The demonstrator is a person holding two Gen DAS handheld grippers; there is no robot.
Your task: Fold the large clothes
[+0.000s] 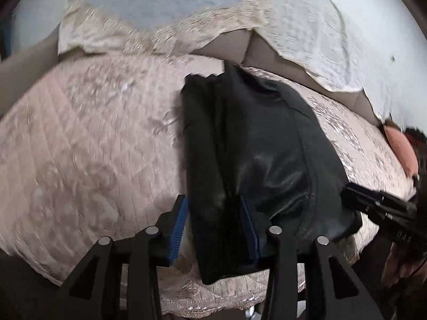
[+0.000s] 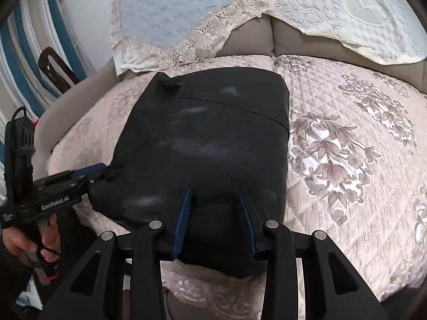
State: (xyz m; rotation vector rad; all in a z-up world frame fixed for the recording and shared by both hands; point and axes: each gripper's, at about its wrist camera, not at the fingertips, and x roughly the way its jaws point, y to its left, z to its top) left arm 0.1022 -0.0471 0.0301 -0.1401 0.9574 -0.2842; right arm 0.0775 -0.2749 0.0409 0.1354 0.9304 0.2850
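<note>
A black, leather-like garment [image 1: 261, 144] lies folded into a thick block on the pink quilted seat cover [image 1: 93, 138]. In the left wrist view my left gripper [image 1: 213, 200] straddles its near left edge. The left pad [image 1: 177, 226] stands just off the cloth with seat cover showing in the gap, so this gripper is open. In the right wrist view the garment [image 2: 208, 133] bulges between both blue pads of my right gripper [image 2: 214, 192], which is shut on its near edge. The left gripper [image 2: 105, 172] also shows at the garment's left corner, and the right gripper [image 1: 344, 190] at its right edge.
Cream lace-edged covers [image 2: 186, 21] drape the grey sofa back [image 2: 293, 42] behind the seat. A pink cushion [image 1: 400, 152] lies at the far right. The floral seat cover [image 2: 347, 146] stretches right of the garment. A hand [image 2: 26, 242] holds the left gripper's handle.
</note>
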